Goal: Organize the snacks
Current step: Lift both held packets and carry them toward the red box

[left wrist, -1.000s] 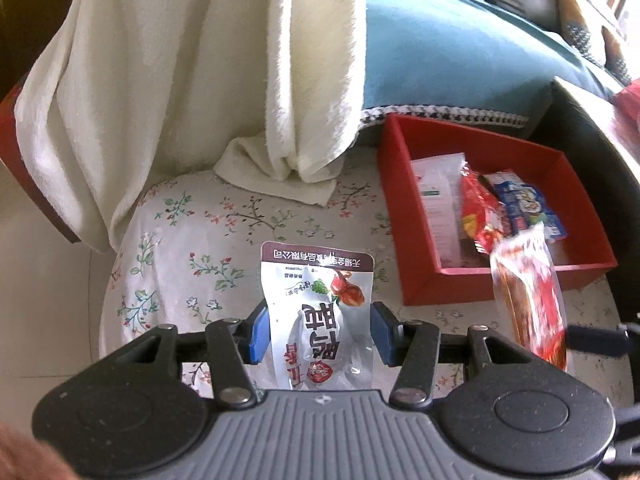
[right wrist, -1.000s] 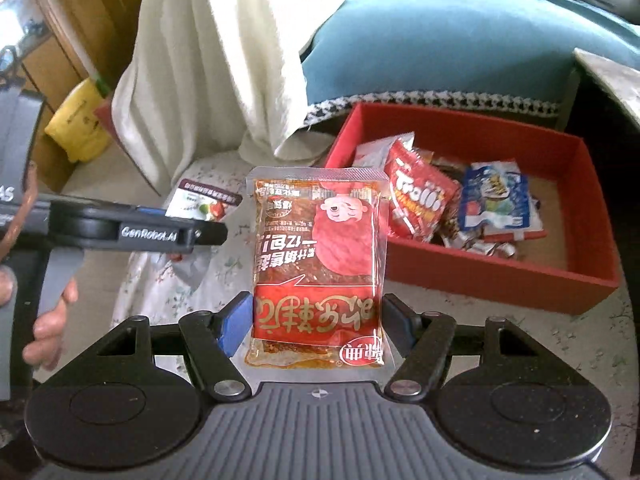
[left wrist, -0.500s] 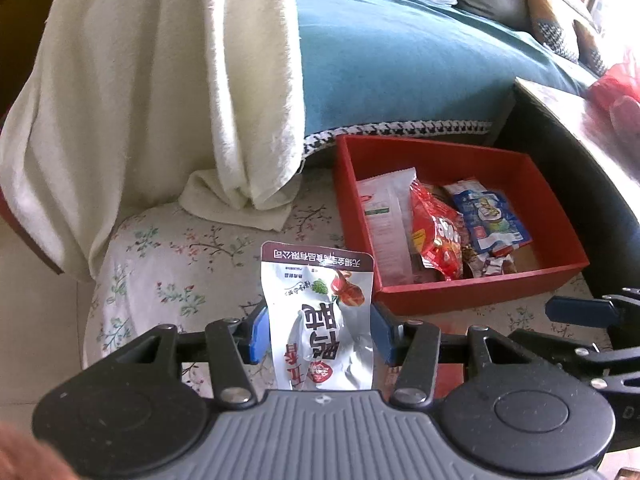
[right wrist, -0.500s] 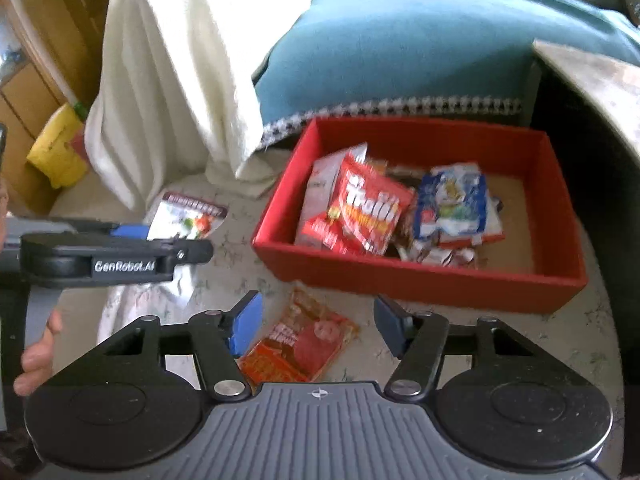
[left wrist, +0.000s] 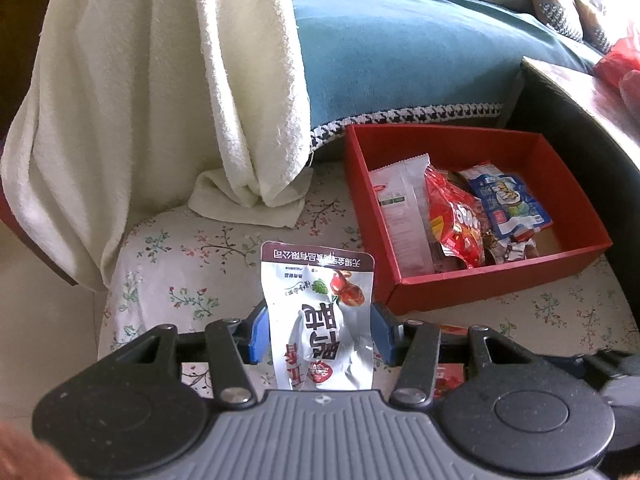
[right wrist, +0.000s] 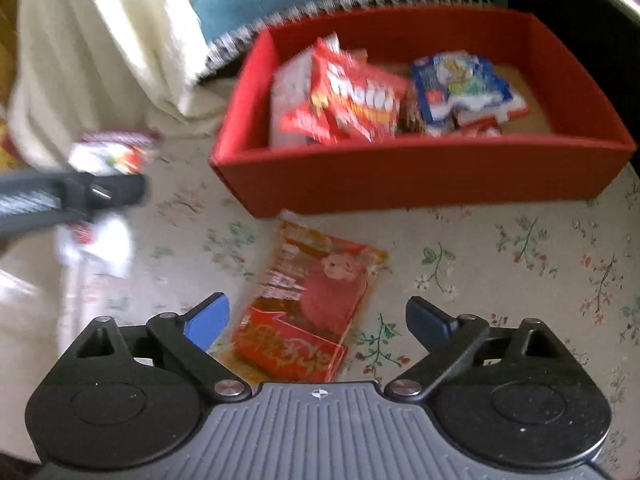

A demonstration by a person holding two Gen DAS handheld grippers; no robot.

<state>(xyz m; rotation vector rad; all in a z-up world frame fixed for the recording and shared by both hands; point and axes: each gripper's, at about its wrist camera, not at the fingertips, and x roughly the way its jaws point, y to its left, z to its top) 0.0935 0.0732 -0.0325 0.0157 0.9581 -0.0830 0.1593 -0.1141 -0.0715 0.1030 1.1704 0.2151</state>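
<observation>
Several packets already sit in our red box (left wrist: 472,292). Our left claw (left wrist: 318,334) grips the silver pouch (left wrist: 320,320); our right claw (right wrist: 316,320) is opening above the red packet (right wrist: 312,312), which lies loose on the worktop (right wrist: 500,264) by the box's near wall.

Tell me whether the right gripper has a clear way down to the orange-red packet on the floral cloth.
Probably yes: the right gripper has its jaws opening directly above the orange-red packet, which lies flat with nothing covering it.

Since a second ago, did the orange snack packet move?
Yes. The orange snack packet left the right gripper, whose jaws are opening, and dropped onto the flowery cloth, just in front of the red box.
</observation>
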